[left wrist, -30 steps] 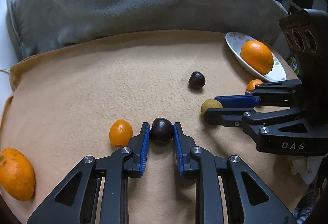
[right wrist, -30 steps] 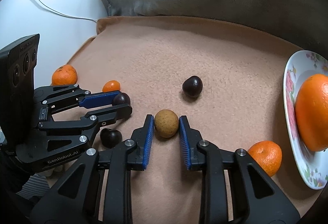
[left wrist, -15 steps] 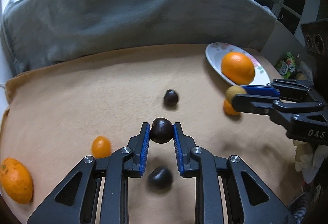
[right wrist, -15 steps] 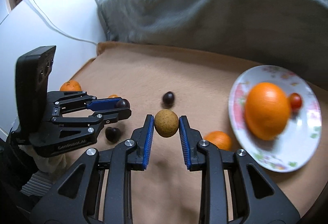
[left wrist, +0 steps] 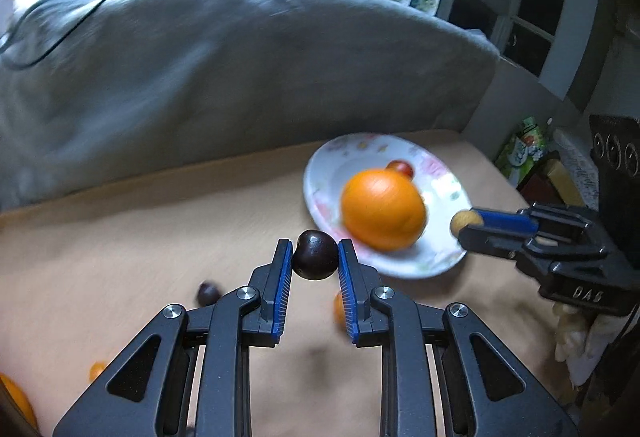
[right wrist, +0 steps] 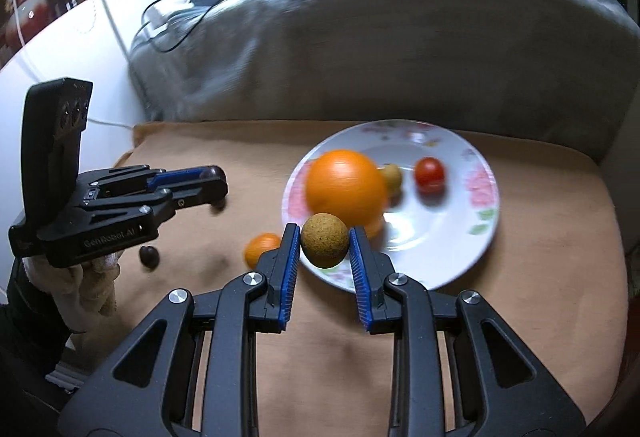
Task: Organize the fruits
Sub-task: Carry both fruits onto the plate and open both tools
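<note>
My left gripper (left wrist: 315, 255) is shut on a dark round fruit (left wrist: 315, 254), held in the air just left of the floral plate (left wrist: 324, 173). My right gripper (right wrist: 325, 247) is shut on a tan-brown round fruit (right wrist: 324, 245), held over the plate's (right wrist: 452, 249) near rim. The plate holds a large orange (right wrist: 346, 187), a small yellow-green fruit (right wrist: 392, 177) and a red cherry tomato (right wrist: 429, 173). The right gripper shows in the left wrist view (left wrist: 466, 223) at the plate's right edge. The left gripper shows in the right wrist view (right wrist: 216, 181).
On the tan blanket (right wrist: 540, 237) lie a small orange (right wrist: 262, 253) beside the plate and a dark fruit (right wrist: 149, 256). Another dark fruit (left wrist: 208, 293) and small oranges (left wrist: 96, 371) lie at lower left. A grey cushion (left wrist: 240, 69) rises behind.
Both grippers have lifted off the blanket with their fruits and moved right toward the plate. The right gripper's fruit now hangs over the plate's rim.
</note>
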`<state>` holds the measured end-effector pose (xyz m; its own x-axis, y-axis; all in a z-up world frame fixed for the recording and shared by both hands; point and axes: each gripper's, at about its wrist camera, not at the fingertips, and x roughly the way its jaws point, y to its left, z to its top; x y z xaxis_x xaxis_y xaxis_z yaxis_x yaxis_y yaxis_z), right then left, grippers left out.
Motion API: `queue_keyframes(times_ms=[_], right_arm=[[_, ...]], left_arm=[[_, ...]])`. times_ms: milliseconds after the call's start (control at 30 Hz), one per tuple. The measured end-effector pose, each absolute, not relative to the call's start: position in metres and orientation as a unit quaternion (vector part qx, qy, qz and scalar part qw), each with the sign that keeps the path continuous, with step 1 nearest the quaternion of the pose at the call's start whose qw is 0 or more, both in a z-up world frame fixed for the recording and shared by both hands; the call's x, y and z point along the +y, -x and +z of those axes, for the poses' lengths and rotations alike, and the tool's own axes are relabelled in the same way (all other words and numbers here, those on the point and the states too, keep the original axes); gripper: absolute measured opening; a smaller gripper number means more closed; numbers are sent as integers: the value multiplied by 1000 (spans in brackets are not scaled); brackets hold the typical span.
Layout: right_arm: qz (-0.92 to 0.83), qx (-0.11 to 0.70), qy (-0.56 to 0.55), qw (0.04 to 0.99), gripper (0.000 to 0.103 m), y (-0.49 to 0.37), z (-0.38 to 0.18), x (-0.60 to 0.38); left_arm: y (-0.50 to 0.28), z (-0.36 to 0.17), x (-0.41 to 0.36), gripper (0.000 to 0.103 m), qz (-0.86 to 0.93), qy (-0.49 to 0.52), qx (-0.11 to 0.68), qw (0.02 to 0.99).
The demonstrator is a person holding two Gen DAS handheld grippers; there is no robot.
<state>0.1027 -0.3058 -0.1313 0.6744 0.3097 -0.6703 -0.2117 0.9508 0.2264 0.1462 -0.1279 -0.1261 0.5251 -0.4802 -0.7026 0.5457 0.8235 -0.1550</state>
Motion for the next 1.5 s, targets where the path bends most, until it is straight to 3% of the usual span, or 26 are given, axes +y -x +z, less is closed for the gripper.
queue_keyframes(times_ms=[1000, 1033, 1067, 1133, 1300, 1433, 1500], right_arm=[[119, 374, -60, 918, 27, -120, -151, -338], [119, 373, -59, 918, 30, -120, -150, -338], [118, 371, -58, 919, 42, -118, -150, -339], [112, 364, -55, 923, 59, -116, -147, -340], [115, 355, -54, 926, 63, -113, -143, -340], [114, 348, -53, 929, 79, -109, -141, -341], [111, 345, -52, 931, 85, -108, -140, -340]], left_arm=[[-179, -121, -206, 24, -321, -65, 374, 868], [-178, -120, -207, 30, -320, -66, 372, 869], [-178, -119, -207, 36, -319, -67, 370, 870], [-178, -117, -208, 40, -318, -66, 366, 872], [-178, -110, -207, 53, -311, -65, 358, 878], [-177, -105, -206, 77, -302, -61, 348, 885], [-178, -104, -206, 81, -297, -59, 350, 886]])
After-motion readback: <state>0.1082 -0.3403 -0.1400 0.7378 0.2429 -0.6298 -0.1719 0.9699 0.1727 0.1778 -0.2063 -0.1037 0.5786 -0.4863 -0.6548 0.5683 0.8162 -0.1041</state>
